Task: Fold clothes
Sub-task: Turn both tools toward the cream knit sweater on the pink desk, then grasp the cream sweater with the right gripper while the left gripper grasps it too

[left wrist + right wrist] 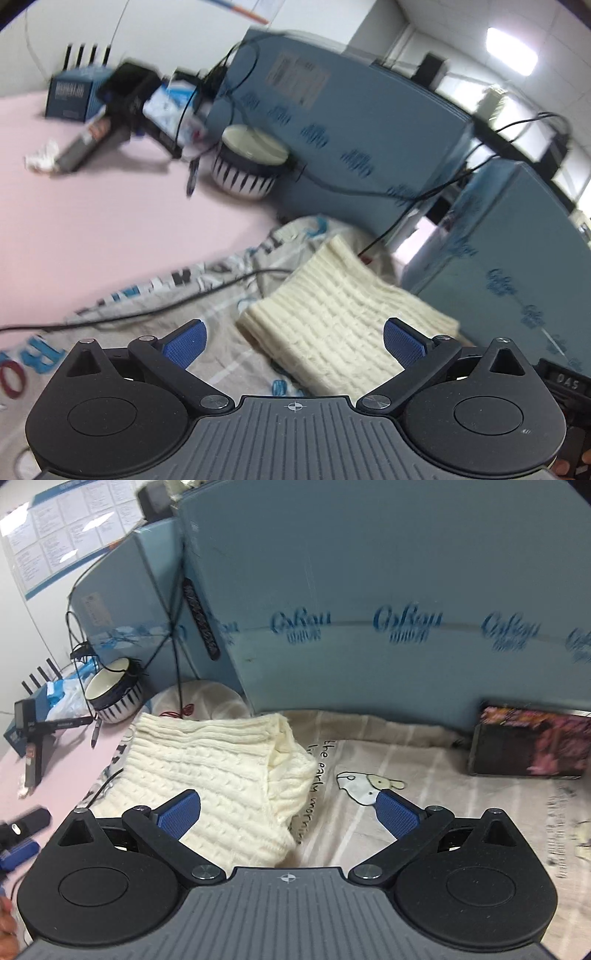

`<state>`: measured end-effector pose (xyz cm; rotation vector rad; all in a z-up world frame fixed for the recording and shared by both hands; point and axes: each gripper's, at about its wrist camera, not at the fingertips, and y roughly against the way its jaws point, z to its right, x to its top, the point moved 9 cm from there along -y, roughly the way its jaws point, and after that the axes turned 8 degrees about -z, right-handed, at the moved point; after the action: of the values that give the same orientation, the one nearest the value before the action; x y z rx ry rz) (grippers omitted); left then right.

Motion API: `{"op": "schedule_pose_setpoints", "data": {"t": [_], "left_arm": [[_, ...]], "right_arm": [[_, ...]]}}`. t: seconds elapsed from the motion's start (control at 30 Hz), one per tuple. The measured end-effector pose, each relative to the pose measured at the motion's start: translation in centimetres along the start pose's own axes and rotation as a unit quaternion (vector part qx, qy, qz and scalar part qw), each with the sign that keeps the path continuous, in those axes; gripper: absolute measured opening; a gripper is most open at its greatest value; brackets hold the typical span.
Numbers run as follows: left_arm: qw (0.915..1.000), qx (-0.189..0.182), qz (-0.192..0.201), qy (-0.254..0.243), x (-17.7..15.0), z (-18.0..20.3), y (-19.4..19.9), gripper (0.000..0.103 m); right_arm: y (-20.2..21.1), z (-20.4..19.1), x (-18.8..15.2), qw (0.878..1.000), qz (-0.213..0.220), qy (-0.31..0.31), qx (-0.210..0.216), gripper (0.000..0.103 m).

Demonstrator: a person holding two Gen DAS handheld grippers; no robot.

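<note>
- The cream knit sweater (221,775) lies as a compact folded bundle on the printed sheet (424,775), just in front of the blue partition (369,572).
- Left gripper (295,343) and right gripper (288,812) hover over the sweater, fingers spread, holding nothing, so its folds rest under their own weight.

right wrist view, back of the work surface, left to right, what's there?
Blue box with black antennas → striped bowl → folded cream knit sweater → cartoon sheep print on the sheet → dark box with pink picture.
</note>
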<state>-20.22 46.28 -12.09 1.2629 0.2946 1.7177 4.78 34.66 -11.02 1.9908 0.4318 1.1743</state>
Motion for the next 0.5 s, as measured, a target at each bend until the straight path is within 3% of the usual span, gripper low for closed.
{"op": "schedule_pose_setpoints", "data": {"t": [0.2,0.37,0.4,0.47,0.5], "left_arm": [[0.9992,0.033,-0.012,0.018,0.0,-0.3,-4.5,0.099],[0.9975,0.068,-0.016,-0.009,-0.7,0.5,-6.7,0.086],[0.9974,0.067,-0.015,-0.022,-0.8,0.9,-6.9,0.081],[0.9961,0.069,-0.022,-0.051,-1.2,2.0,-7.7,0.056],[0.9945,0.077,-0.017,-0.068,-1.4,2.5,-7.8,0.053]], "right_arm": [[-4.2,1.3,1.0,0.999,-0.024,-0.023,0.015,0.101],[-6.6,1.0,1.7,0.999,-0.035,-0.018,0.036,0.101],[-7.0,0.7,1.7,0.999,-0.034,-0.010,0.038,0.098],[-7.6,0.0,1.7,0.998,-0.032,0.006,0.045,0.073],[-7.7,-0.3,1.7,0.998,-0.031,0.010,0.050,0.057]]}}
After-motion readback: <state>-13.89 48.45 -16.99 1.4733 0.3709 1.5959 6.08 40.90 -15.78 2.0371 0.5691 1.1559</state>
